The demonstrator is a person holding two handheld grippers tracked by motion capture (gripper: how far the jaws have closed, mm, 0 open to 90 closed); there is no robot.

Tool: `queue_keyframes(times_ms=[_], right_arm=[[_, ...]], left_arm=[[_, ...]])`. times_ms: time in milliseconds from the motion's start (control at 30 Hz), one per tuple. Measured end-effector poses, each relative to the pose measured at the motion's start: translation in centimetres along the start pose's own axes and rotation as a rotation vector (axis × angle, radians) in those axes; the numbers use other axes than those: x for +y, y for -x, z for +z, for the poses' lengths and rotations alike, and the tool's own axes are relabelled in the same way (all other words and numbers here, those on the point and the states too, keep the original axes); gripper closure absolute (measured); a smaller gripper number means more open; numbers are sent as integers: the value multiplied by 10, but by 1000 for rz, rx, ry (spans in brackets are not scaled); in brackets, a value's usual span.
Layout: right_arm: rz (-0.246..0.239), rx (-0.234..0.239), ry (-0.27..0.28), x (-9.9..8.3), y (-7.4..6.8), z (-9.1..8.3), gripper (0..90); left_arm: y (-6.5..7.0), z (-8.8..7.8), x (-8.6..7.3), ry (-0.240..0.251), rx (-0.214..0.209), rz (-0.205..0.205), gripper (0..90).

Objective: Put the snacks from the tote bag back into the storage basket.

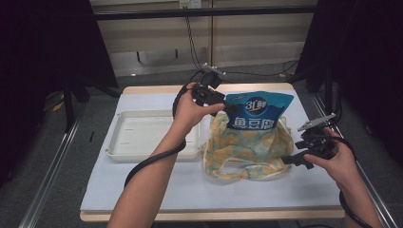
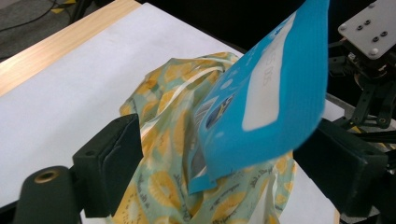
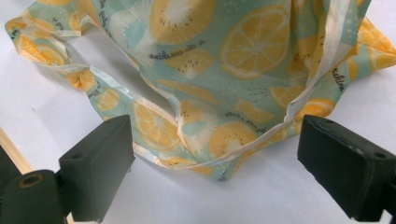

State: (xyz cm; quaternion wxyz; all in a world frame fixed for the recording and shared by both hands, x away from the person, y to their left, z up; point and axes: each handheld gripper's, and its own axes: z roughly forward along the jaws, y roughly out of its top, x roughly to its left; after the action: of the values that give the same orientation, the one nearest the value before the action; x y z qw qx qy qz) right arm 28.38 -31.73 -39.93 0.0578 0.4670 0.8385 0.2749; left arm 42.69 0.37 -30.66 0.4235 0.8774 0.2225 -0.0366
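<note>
Left tool (image 1: 227,108) beside upright blue pouch (image 1: 256,111), bottom in bag (image 1: 247,147)

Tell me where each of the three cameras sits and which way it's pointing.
High view: above the person's side, looking forward and down on the table; both forearms, left tongs, right tongs.
Left gripper view: rides the left tongs, looking past its open jaws at the blue pouch over the fruit-print bag.
Right gripper view: rides the right tongs, open jaws facing the bag's edge on the white cover.
Shared: the fruit-print bag appears in all three views.
</note>
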Motion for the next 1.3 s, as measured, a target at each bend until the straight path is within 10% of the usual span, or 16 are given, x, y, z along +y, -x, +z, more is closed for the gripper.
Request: queue_keyframes(times_ms=[767,1300], right_arm=[[-4,31,21,-2,3,0,108],[-1,45,9,-2,1,3,116]], left_arm=[[4,31,19,39,-81,72,423],[12,36,26,14,-112,156,900]])
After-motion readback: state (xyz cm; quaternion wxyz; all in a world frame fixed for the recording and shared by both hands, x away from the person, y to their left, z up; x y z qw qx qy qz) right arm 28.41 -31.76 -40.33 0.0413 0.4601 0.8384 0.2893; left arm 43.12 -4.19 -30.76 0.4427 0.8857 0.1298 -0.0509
